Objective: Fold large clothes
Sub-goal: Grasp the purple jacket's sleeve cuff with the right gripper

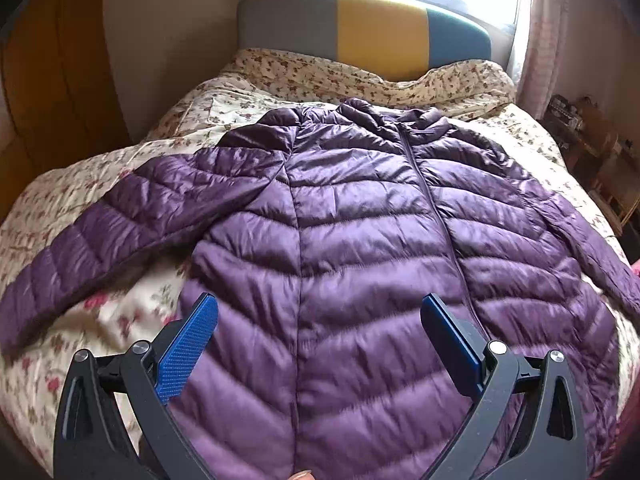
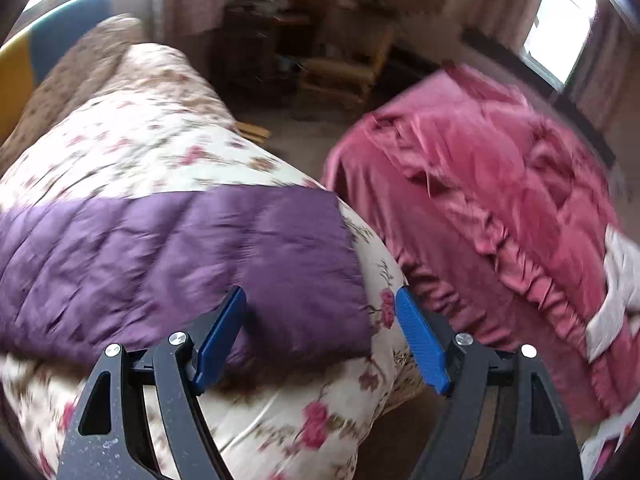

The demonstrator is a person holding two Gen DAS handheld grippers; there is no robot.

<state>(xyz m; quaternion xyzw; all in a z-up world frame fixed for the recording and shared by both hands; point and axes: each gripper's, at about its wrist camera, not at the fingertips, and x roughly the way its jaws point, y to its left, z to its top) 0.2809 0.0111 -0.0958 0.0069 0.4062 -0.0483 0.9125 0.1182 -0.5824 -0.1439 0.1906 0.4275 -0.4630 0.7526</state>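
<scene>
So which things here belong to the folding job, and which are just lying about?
Belongs to the job:
purple puffer jacket, spread flat, zipped
left tool, open above its hem
right tool, open at the sleeve cuff

Just lying about:
floral quilt under the jacket
pink fabric heap
striped headboard

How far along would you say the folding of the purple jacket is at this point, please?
Done: the purple jacket lies spread flat, front up and zipped, on the floral quilt, both sleeves out to the sides. In hand: nothing; the left gripper hovers open over the hem, the right gripper open at the sleeve cuff. Left: every fold, sleeves first probably.
</scene>
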